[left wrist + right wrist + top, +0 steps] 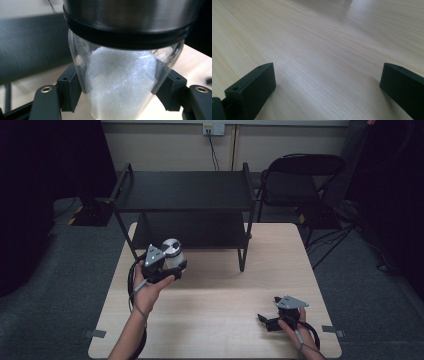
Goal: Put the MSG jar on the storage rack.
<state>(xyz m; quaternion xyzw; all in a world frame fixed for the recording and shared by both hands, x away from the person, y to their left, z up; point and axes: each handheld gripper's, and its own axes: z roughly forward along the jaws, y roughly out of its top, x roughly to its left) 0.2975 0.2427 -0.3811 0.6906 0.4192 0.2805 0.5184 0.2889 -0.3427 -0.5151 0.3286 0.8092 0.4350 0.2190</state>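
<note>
Jaws of left gripper [117, 85] clamp glass jar [120, 82] above table [225, 320]

L gripper [172, 265] raised, clamped; R gripper [267, 320] low (jaws apart).

One jar [172, 254], one shelf rack [183, 190], one table [225, 295], seemingly one chair [300, 180].

I can read no text, label, brand, number or sign anywhere here, neither on the objects nor on the surroundings.
</note>
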